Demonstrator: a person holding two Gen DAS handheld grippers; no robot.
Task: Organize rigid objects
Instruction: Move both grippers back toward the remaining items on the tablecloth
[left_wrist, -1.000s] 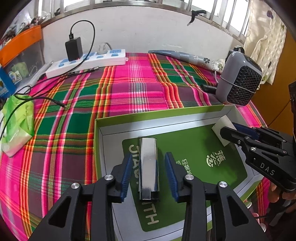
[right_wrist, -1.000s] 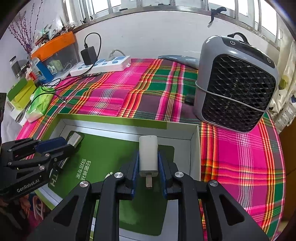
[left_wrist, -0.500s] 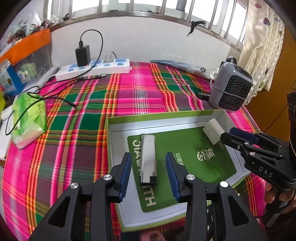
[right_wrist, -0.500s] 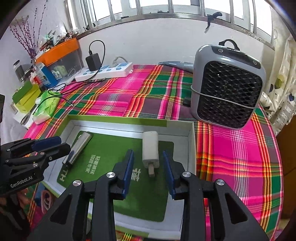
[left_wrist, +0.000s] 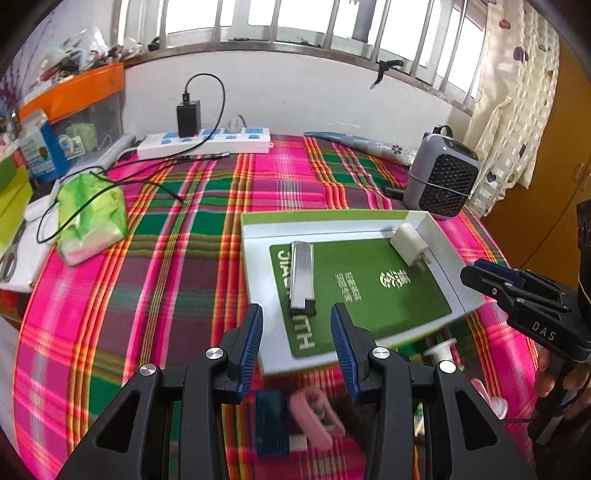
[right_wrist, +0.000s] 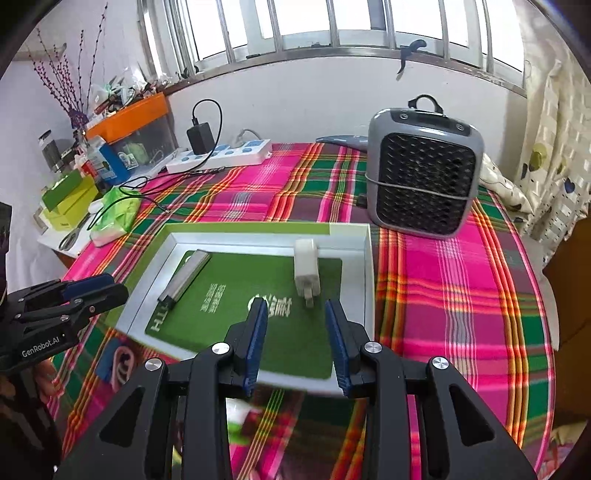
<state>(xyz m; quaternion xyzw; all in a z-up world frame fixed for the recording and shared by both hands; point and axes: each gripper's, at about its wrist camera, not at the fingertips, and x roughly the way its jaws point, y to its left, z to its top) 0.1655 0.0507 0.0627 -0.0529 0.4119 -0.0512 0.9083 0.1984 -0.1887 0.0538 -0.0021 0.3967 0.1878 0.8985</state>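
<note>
Centre of frame: shallow green-lined box (right_wrist: 364, 266) on a plaid tablecloth (left_wrist: 147, 277). Inside, a silver metal bar (left_wrist: 302, 275) toward the left and a white charger plug (right_wrist: 306, 271) toward the upper right. Below, left gripper (left_wrist: 296, 347) and right gripper (right_wrist: 296, 345), both spread, gripping nothing. Upper right: grey fan heater (right_wrist: 423, 182).

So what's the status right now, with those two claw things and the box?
Left gripper jaws open, empty. Right gripper jaws just opened, empty. Metal bar and white charger lie in the tray. Nothing blocks it.
</note>
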